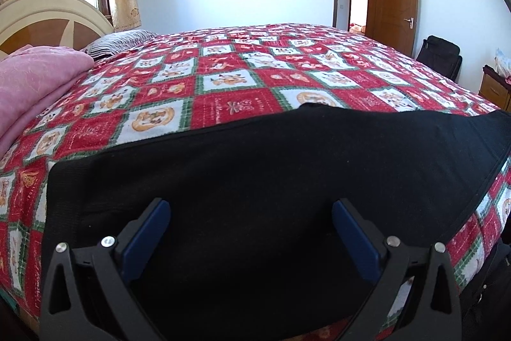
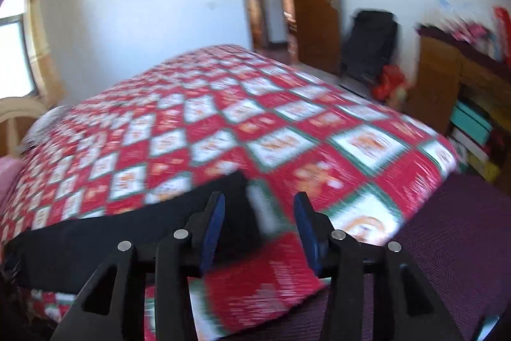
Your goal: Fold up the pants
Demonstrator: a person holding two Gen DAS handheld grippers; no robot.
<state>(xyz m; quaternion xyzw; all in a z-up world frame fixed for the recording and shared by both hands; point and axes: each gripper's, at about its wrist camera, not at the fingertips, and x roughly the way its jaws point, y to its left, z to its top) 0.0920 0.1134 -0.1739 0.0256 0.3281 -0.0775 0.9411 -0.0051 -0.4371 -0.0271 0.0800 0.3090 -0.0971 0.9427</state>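
Observation:
Black pants lie flat along the near edge of the bed, on a red, white and green patterned bedspread. My left gripper is open and empty just above the pants' near middle, its blue-padded jaws wide apart. In the blurred right wrist view the pants stretch to the left, with one end near the left finger. My right gripper is open and empty above the bedspread, just beyond that end of the pants.
A folded pink blanket and a striped pillow lie by the headboard at left. An open wooden door, a black bag and a wooden cabinet stand at right. A purple cover lies at the bed's corner.

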